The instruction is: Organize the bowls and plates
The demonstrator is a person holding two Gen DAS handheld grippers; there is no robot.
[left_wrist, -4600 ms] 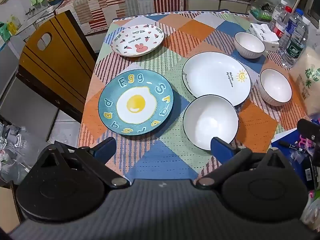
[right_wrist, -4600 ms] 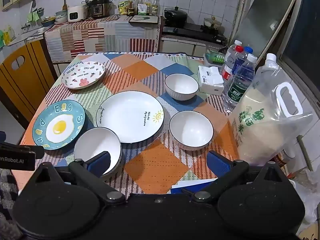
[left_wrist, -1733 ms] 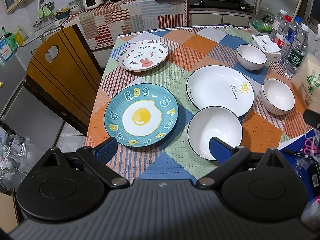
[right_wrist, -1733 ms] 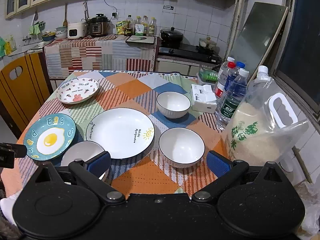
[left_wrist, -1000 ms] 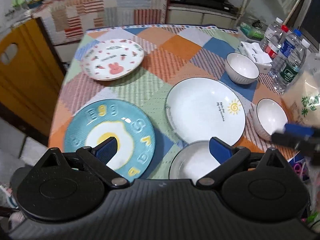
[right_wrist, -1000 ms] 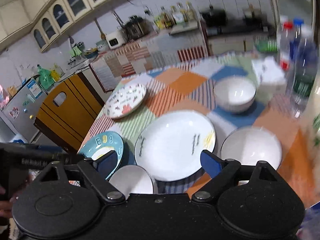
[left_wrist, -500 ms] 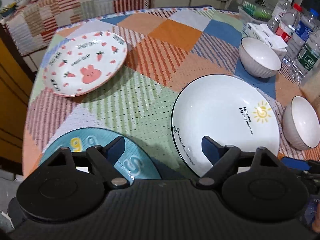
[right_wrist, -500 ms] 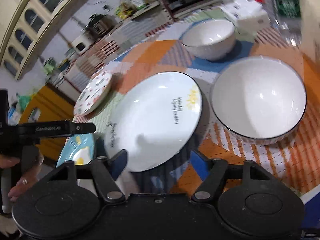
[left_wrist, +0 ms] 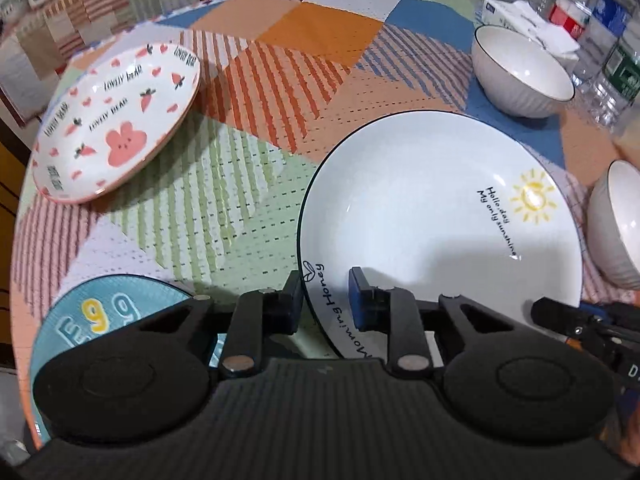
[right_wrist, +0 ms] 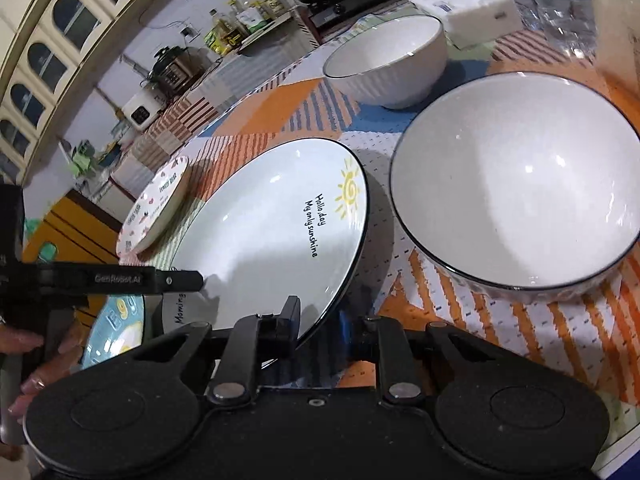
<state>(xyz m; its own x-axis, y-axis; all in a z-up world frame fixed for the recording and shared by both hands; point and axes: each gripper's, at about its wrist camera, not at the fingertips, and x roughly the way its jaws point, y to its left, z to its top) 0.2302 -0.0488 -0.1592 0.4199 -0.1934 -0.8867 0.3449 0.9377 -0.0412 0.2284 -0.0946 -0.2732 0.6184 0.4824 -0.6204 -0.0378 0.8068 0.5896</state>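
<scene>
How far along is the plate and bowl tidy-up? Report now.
Done: nothing looks stacked yet. In hand: the left gripper and right gripper have just closed their fingers on the rim of the sun plate. Left: the bunny plate, egg plate, near bowl and far bowl all sit apart on the cloth.

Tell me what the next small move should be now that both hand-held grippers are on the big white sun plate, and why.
Probably lift the white sun plate slightly and evenly. The left hand-held gripper and right hand-held gripper have just closed on opposite parts of its near rim, and it seems to still lie on the tablecloth, so raising it clears the way toward the egg plate or the bunny plate.
</scene>
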